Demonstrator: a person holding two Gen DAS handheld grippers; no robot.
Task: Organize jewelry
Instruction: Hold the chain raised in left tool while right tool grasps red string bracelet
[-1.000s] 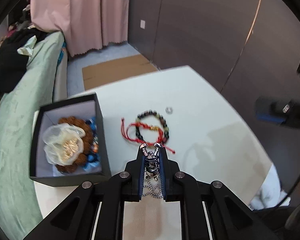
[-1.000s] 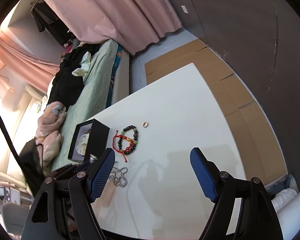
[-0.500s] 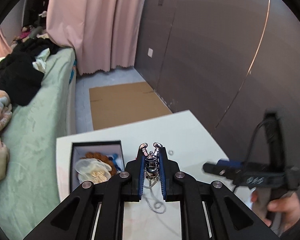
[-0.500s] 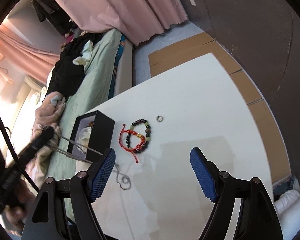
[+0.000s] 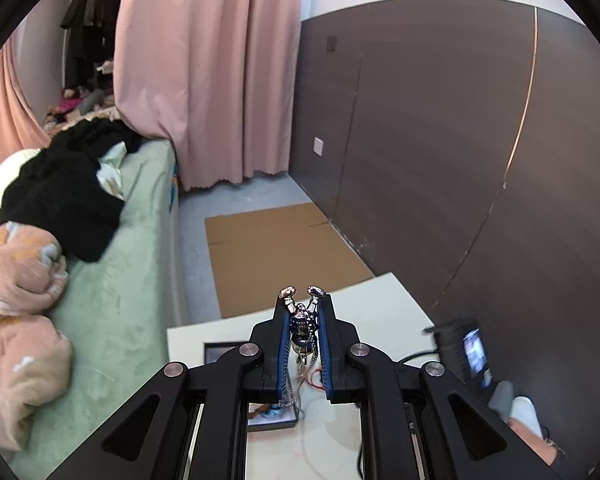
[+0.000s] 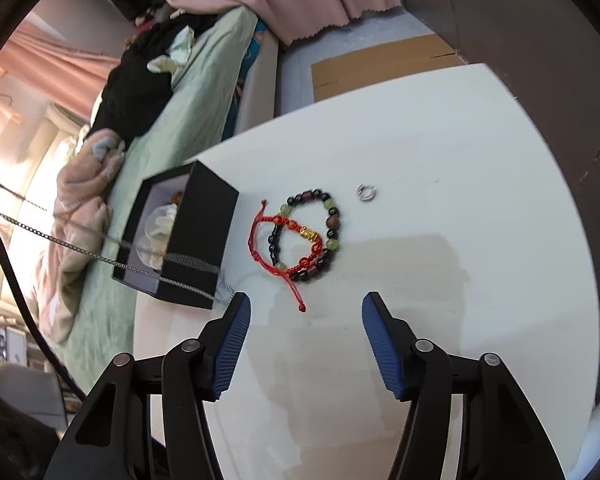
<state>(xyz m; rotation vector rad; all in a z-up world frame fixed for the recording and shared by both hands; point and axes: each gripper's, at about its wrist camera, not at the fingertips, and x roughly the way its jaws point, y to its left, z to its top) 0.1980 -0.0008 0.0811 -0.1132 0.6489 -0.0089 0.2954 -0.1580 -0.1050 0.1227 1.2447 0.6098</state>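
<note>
My left gripper is shut on the pendant of a silver chain necklace, lifted high above the white table; its chain stretches taut across the open black jewelry box. In the right wrist view a dark beaded bracelet, tangled with a red string bracelet, lies beside the box, with a small silver ring further right. My right gripper hovers just in front of the red string's end, its jaws closing with nothing between them. A white pouch sits inside the box.
A green bed with black clothes and a pink blanket borders the table's left side. Flat cardboard lies on the floor beyond the table. A dark panelled wall stands to the right. The right-hand tool shows at the left wrist view's lower right.
The left gripper has risen with the necklace, pulling its chain off the table until it hangs taut over the box. The right gripper has come down toward the bracelets and its jaws have narrowed.
</note>
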